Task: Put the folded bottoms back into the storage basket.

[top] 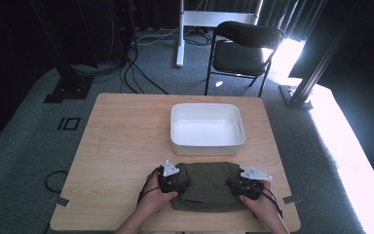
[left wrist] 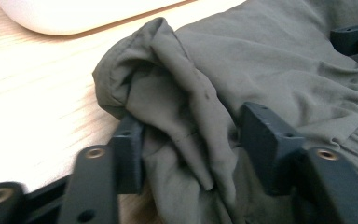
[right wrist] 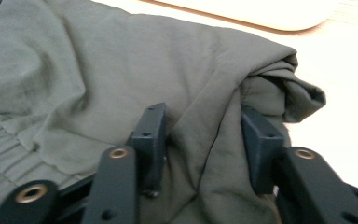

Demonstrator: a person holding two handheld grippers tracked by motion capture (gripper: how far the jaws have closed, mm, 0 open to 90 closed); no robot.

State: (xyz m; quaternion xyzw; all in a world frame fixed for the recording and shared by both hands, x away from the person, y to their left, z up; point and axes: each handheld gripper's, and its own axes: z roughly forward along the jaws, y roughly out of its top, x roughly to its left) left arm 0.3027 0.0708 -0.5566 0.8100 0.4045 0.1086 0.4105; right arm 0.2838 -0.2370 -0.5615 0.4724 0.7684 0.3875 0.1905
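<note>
A folded olive-green garment (top: 207, 185) lies near the front edge of the wooden table (top: 121, 136). My left gripper (top: 173, 183) is at its left end, my right gripper (top: 238, 185) at its right end, each held in a hand. In the left gripper view the jaws of the left gripper (left wrist: 193, 149) press a raised bunch of the garment (left wrist: 270, 60) between them. In the right gripper view the right gripper (right wrist: 203, 140) pinches the folded corner of the garment (right wrist: 98, 60) the same way. Cloth hides the lower part of the pads.
An empty white tub (top: 207, 146) stands just beyond the garment at the table's middle; its rim shows as tub (left wrist: 74, 14) and tub (right wrist: 261, 11). A black folding chair (top: 243, 46) stands on the carpet behind the table. Bare wood lies to the left.
</note>
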